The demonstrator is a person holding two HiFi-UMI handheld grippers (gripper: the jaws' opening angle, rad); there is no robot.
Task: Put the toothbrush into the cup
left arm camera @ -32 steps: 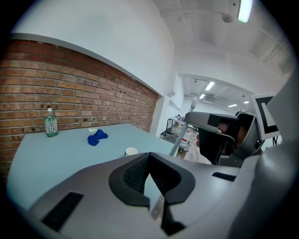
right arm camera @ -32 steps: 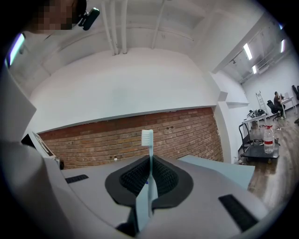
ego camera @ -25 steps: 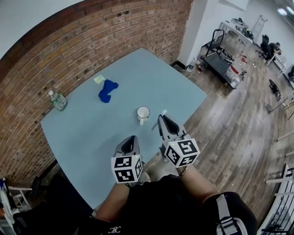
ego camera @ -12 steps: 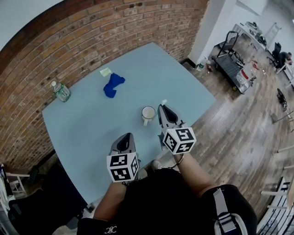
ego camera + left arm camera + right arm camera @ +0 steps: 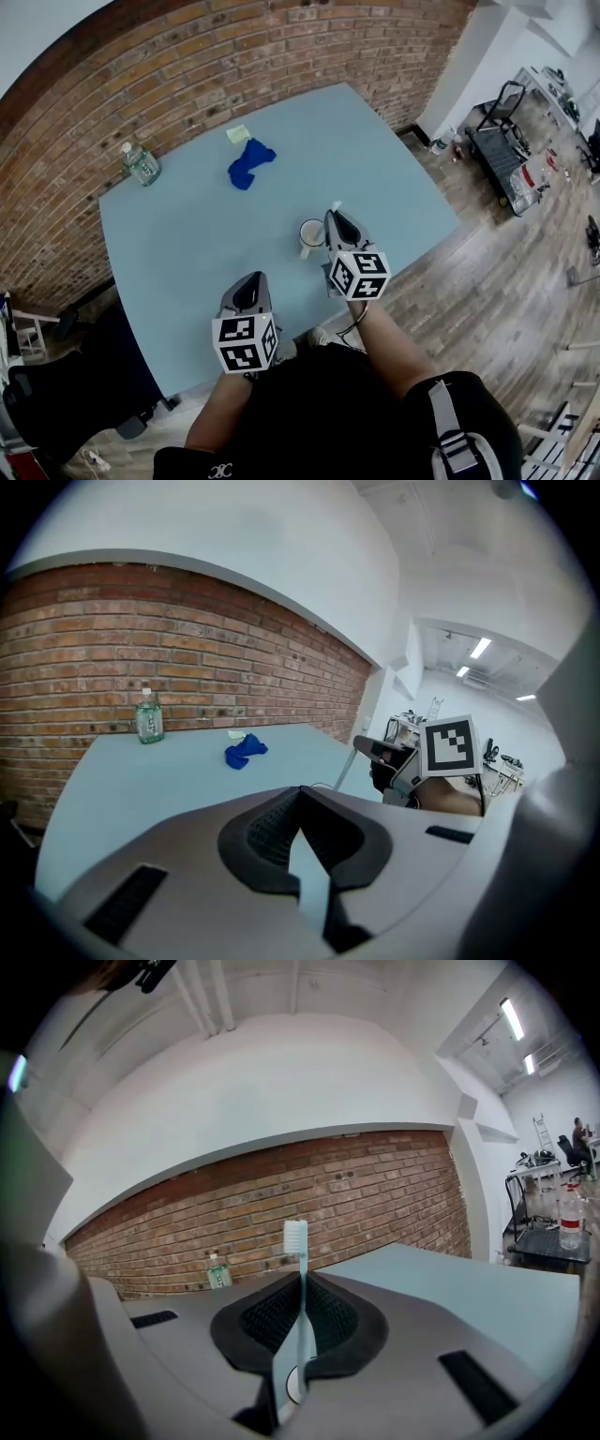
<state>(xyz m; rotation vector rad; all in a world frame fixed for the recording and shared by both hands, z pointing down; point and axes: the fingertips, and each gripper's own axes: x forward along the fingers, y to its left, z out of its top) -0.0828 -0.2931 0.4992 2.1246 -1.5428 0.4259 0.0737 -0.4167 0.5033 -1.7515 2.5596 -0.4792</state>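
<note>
Brick wall (image 5: pixel 141 84) along the upper left of the head view, with a light blue table (image 5: pixel 187 244) set against it in the middle of the frame. Wooden floor (image 5: pixel 506 281) on the right side, and a black cart (image 5: pixel 497 150) near the upper right edge.

On the table, from left to right: a clear water bottle (image 5: pixel 141 163) upright close to the wall, a small yellow note (image 5: pixel 237 134), a crumpled blue cloth (image 5: pixel 249 163) just beside the note, and a white cup (image 5: pixel 312 236) upright at the centre, well apart from the cloth.

At the lower centre, the left gripper (image 5: pixel 247 289), held over the near edge of the table and pointing toward the wall, with the forearm rising from the bottom of the frame. Jaws together in the left gripper view, with nothing between them.

To the right of it, the right gripper (image 5: pixel 336 225), reaching farther over the table, tips just beside the right side of the cup. Clamps a pale toothbrush (image 5: pixel 298 1279) between closed jaws. In the right gripper view, handle upright at the middle of the frame, white bristles on top, above the jaw tips. In the head view, only the brush head visible, poking out past the tips, at the upper right of the cup and not inside it.
</note>
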